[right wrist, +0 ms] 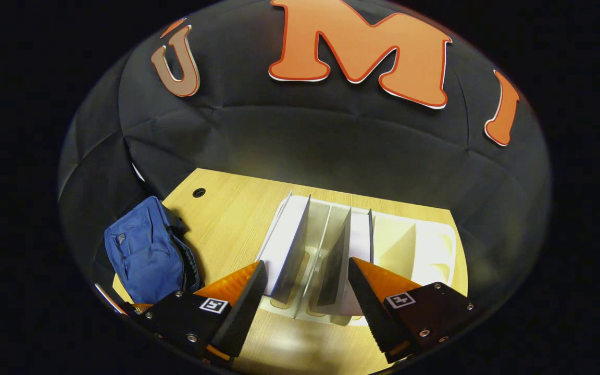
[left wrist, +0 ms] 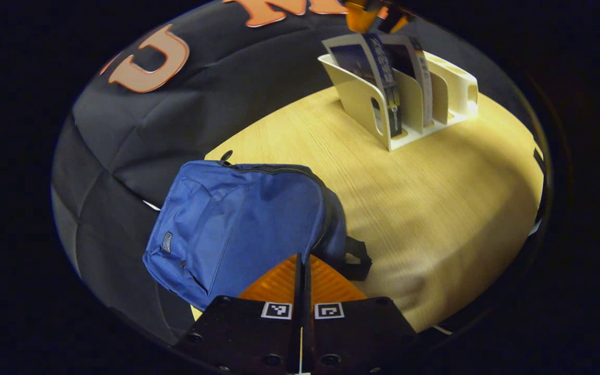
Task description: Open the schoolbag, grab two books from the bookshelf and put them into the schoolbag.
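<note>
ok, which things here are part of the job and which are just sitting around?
Job:
schoolbag, zipped shut
two books in the bookshelf
right tool, open over the books
left tool, shut, by the schoolbag

Just there:
table
hole in the table's corner

I'm working in a staged recording booth, not a lived-in room: padded black cloth [right wrist: 300, 140] walls off my pale wood bench [left wrist: 435, 208] from nine round to three o'clock, lit by one bright pool of light.
</note>
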Motion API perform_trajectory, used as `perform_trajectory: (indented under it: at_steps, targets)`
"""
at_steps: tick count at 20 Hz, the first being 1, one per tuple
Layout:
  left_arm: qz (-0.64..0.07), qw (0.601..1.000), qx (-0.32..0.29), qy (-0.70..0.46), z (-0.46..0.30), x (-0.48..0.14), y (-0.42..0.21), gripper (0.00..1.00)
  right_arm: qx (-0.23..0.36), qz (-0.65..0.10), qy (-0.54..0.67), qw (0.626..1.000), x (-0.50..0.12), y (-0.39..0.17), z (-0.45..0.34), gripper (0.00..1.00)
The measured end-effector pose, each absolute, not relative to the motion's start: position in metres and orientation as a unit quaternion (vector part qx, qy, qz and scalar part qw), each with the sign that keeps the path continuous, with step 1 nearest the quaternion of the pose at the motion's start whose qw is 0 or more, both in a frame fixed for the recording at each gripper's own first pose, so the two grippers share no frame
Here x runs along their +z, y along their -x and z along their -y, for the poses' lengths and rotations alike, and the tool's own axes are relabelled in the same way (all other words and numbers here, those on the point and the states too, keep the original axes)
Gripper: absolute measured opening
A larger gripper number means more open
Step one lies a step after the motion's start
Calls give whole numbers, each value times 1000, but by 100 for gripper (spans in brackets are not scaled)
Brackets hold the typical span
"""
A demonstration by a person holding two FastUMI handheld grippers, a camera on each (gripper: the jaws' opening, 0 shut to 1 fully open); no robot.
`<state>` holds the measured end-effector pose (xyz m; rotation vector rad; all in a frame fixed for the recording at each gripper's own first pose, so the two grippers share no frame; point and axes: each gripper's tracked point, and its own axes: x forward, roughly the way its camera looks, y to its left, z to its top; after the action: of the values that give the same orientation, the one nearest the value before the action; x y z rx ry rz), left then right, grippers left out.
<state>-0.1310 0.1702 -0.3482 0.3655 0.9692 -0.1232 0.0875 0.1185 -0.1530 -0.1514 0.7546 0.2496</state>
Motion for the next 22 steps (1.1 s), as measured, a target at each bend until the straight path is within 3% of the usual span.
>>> perform_trajectory:
  at_steps: [1,2,14,22]
  targets:
    - [-460,871,-56,-163,-174,-340,129,5,122,-367,73,919,-153,-87,-119,94]
    - [-453,877,-52,-151,-181,-331,125,1,122,-368,72,919,-153,-87,-119,94]
    - [-390,916,-29,-93,-238,-238,89,1,170,-390,63,903,-149,-87,-159,94]
    - [-366,930,0,-43,-272,-217,73,0,148,-446,67,880,-178,-111,-174,93]
